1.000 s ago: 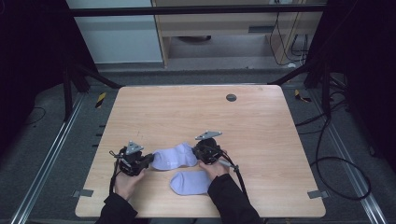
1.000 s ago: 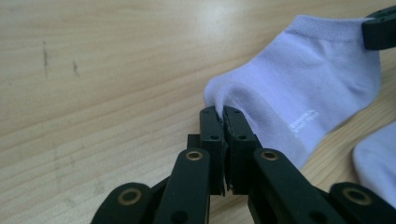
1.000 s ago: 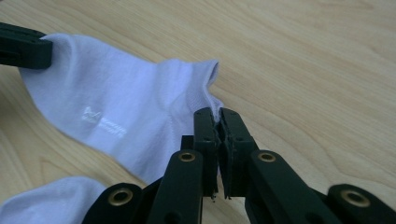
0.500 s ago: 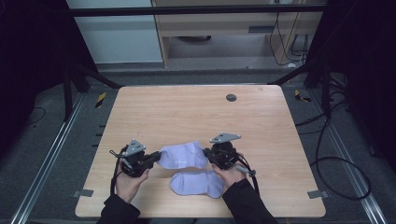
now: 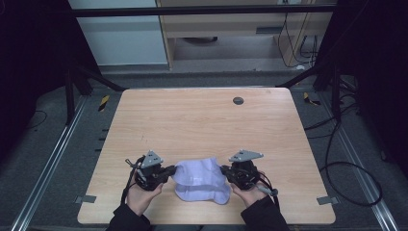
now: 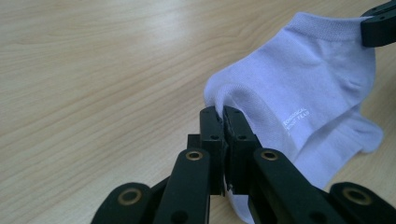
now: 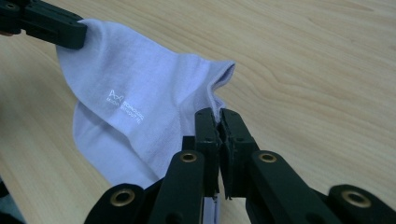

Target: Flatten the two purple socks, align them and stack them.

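A pale lilac sock (image 5: 196,172) hangs stretched between my two grippers, just above the near part of the wooden table (image 5: 202,125). My left gripper (image 5: 172,169) is shut on its cuff end (image 6: 223,114); the sock (image 6: 303,79) runs away from it to the right gripper (image 6: 379,23). My right gripper (image 5: 224,171) is shut on the other end (image 7: 219,116), with the sock (image 7: 140,79) spread toward the left gripper (image 7: 51,25). A second lilac sock (image 5: 206,195) lies flat on the table, partly under the held one.
A round dark grommet (image 5: 237,100) sits in the far part of the tabletop. The table's near edge (image 5: 207,223) runs close below my hands. Dark frame legs and cables stand on the floor around the table.
Both grippers moved toward the near edge, the right one also well to the right. The held sock has spread out between them and now overlaps the second sock.
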The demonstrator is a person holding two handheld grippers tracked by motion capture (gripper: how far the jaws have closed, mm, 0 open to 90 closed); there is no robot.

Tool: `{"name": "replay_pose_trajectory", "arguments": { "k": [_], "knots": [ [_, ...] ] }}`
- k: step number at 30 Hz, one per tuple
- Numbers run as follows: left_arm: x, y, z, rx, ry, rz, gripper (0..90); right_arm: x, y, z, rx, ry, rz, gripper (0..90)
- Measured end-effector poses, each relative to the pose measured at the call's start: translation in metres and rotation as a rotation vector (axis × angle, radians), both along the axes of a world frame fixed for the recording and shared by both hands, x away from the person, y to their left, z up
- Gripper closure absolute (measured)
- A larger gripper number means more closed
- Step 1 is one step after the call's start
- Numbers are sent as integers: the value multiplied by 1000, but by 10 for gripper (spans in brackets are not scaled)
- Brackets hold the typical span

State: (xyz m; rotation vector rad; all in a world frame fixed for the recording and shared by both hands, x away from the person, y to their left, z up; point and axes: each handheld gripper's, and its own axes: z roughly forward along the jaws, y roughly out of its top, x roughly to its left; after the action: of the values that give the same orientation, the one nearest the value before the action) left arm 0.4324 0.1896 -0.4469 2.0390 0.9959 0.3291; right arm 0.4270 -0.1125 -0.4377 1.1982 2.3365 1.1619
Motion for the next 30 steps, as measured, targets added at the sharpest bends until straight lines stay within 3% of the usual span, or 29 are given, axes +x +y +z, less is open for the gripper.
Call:
{"name": "replay_pose_trajectory", "arguments": {
  "k": [7, 30],
  "knots": [
    [-7, -4, -6, 24, 22, -30, 872, -14, -8, -6, 7, 15, -3, 870],
    [-14, -11, -19, 67, 74, -59, 872, -26, -11, -20, -2, 72, 12, 870]
  ]
}}
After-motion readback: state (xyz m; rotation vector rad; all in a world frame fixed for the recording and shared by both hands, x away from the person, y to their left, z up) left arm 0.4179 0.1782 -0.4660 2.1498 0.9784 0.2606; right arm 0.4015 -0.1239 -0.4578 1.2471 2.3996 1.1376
